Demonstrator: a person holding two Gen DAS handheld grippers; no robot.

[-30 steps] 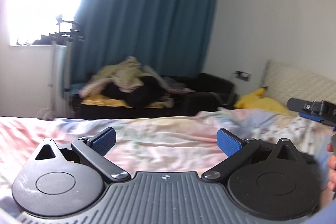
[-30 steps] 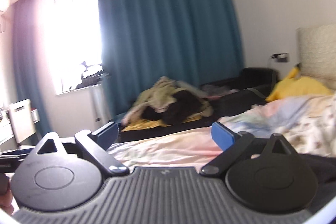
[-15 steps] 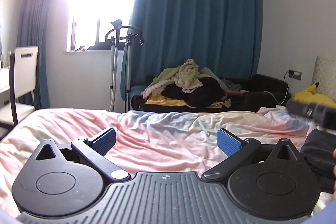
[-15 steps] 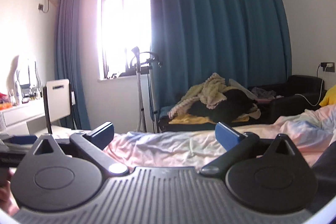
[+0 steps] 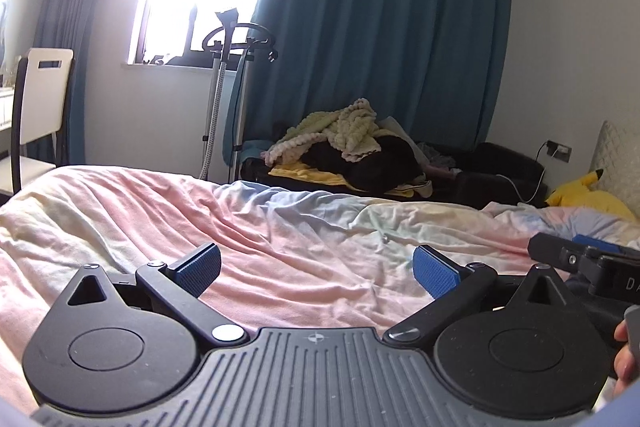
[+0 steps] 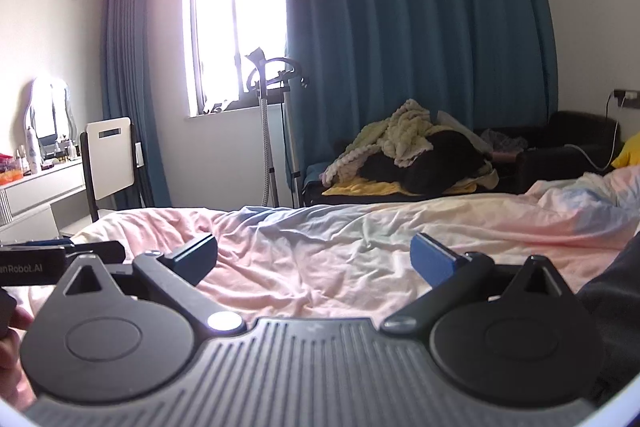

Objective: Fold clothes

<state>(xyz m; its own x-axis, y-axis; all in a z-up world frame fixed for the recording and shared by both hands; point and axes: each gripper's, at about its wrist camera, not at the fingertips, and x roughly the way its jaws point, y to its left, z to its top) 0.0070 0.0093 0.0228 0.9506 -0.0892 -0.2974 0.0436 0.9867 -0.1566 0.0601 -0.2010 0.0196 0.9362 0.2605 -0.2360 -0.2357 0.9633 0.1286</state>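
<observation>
The bed [image 5: 280,227], covered in a rumpled pink and pale-blue sheet, fills the ground ahead of both tongs. Beyond its far edge, straight ahead of the left gripper [image 5: 316,267] and slightly right of centre for the right gripper [image 6: 314,257], a heap of clothes [image 6: 416,151] sits on a dark sofa, well out of reach.

The nearer task item is a dark garment [image 6: 612,291], lying low and to the right of the right gripper, just past its right finger; only an edge shows, so its long axis cannot be told. In the left wrist view the same dark cloth [image 5: 580,287] peeks out behind the right gripper's body, well off to the right of the left tongs.

Both tongs are spread wide with nothing between their blue pads [image 5: 434,273], hanging just above bare sheet. Judging from this, the right hand is much the nearer and would have to swing rightward and down to take hold; the left must cross over to join it.
</observation>
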